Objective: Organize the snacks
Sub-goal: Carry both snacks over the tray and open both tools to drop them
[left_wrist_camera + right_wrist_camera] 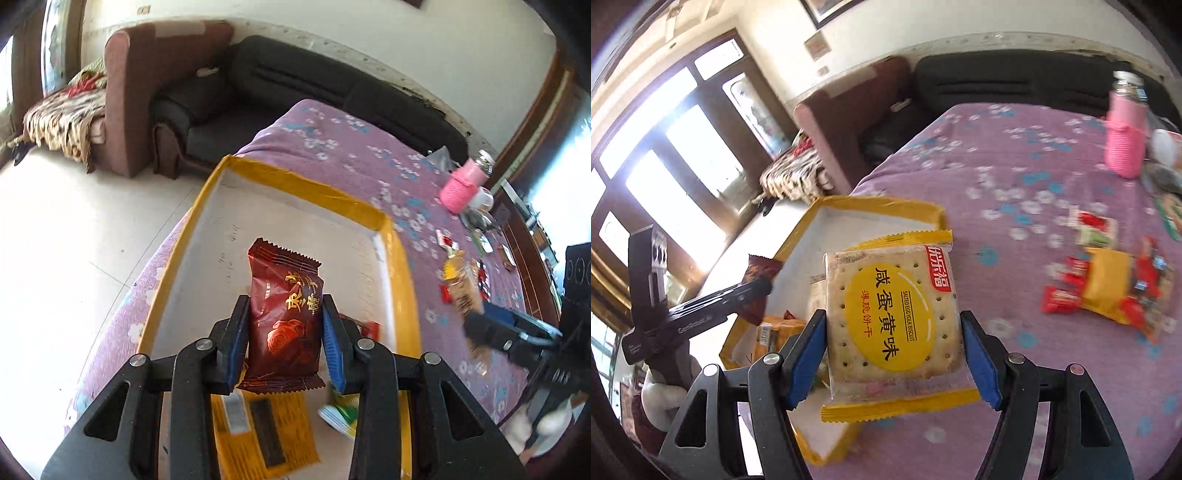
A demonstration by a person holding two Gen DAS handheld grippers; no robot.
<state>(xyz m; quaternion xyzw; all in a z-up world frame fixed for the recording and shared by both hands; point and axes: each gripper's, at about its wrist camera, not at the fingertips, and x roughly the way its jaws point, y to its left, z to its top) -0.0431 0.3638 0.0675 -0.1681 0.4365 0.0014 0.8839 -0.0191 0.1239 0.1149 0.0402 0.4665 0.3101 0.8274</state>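
our left claw (284,338) was clenched on a dark red snack packet (283,321), holding it upright above the inside of the yellow-rimmed box (295,182) that sat at the edge of the desk (369,147) with its purple flowered cloth. our right claw (892,356) was clenched on a salted egg yolk biscuit pack (892,314), gripped by its two sides and held up over the desk just beside the box's near corner, not yet over the white floor of the box. we judged the sorting to be under way but far from finished: a few packets already lay in the box, among them a yellow packet (264,428) face down and a green-and-white packet (341,411) under the left claw, with a bit of red wrapper (369,328) showing behind the finger. both packs in our claws were still to be let go into the box. out on the cloth a loose pile of snacks (1108,288) remained, small red wrappers around a yellow pack, with a red-and-white packet (1093,225) near it, well apart from the box. those looked like the bulk of what was left, though blur kept us from counting them. a pink bottle (1124,144) stood farther back and seemed no part of the job.
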